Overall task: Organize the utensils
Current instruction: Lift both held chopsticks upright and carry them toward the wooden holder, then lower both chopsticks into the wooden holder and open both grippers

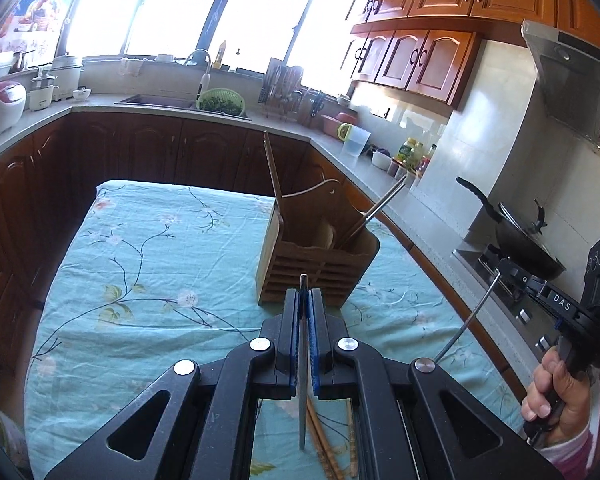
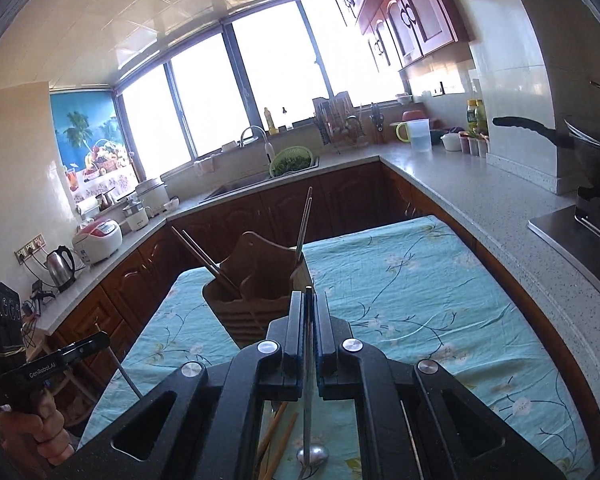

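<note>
Kitchen table (image 1: 148,240), claws gripping metal utensils

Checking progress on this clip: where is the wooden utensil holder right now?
The wooden utensil holder stands upright on the floral turquoise tablecloth, ahead of both grippers in both wrist views, with chopsticks already in it.

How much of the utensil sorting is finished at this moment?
Done: chopsticks and metal chopsticks already stand in the wooden holder. In hand: the left gripper and right gripper are each shut on a thin metal utensil. Left: bamboo chopsticks and a spoon lie on the cloth.
</note>
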Tool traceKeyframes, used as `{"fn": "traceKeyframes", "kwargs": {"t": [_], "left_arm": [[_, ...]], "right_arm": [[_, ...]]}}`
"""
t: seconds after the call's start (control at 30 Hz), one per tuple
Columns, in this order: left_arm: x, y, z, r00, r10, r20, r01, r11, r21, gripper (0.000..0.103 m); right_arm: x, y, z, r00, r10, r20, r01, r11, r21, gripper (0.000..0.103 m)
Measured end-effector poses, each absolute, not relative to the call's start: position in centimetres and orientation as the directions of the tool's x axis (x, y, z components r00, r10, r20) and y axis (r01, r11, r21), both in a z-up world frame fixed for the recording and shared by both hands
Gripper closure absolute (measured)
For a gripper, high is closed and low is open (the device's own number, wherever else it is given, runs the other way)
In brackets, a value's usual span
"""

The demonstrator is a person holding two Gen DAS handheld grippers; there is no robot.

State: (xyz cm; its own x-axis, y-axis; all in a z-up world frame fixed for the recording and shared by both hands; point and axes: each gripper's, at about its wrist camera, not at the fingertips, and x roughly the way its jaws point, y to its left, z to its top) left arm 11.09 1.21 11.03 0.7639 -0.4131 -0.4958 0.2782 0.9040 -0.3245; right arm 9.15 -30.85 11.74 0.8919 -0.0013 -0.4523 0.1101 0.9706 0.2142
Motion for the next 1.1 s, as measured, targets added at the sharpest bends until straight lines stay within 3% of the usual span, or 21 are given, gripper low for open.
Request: {"fn": "traceKeyframes", "kwargs": {"t": [1.1], "left_arm": [[14.2, 2.2, 12.1, 0.807, -0.408, -0.426, 0.267, 0.897, -0.353, 0.101]], "right_arm": [[12.1, -30.2, 12.4, 0.903, 0.027, -0.429, 0.079, 0.971, 0.227, 0.099]]}}
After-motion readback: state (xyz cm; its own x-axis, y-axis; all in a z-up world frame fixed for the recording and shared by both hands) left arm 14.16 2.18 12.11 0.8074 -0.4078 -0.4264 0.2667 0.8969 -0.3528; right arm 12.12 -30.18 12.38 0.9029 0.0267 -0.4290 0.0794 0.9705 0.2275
